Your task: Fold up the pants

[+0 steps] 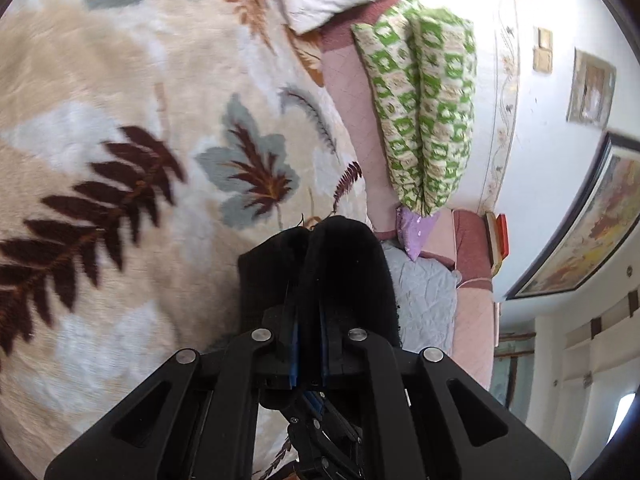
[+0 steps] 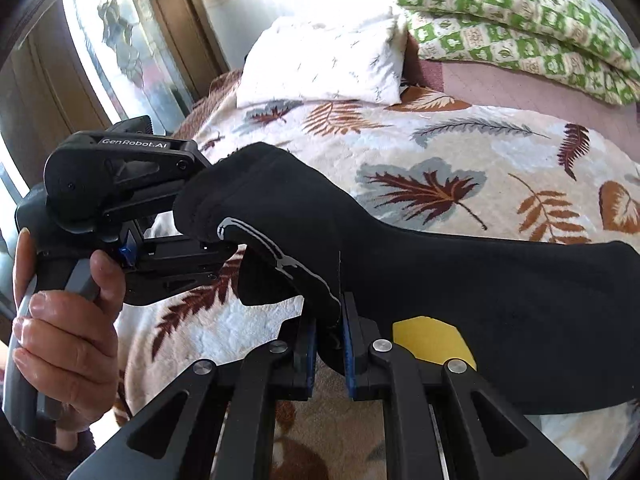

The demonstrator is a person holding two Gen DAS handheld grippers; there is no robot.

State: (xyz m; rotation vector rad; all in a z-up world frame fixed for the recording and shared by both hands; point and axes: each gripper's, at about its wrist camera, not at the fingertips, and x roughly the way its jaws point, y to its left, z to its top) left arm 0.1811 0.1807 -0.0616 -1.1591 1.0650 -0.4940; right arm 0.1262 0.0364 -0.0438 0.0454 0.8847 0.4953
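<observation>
Left gripper [image 1: 308,280] – right gripper [image 2: 329,320] – both clamped on black pants [image 2: 460,280].

Near the bottom, the right gripper [image 2: 329,334] pinches a fold of the black pants [image 2: 460,280], which stretch off to the right above a leaf-patterned blanket [image 2: 440,148]. On the left, the left gripper [image 2: 216,236], held in a hand [image 2: 68,320], clamps another bunched edge of the pants. Far behind lie a white pillow [image 2: 324,68] and green-checked pillows [image 2: 520,28].
</observation>
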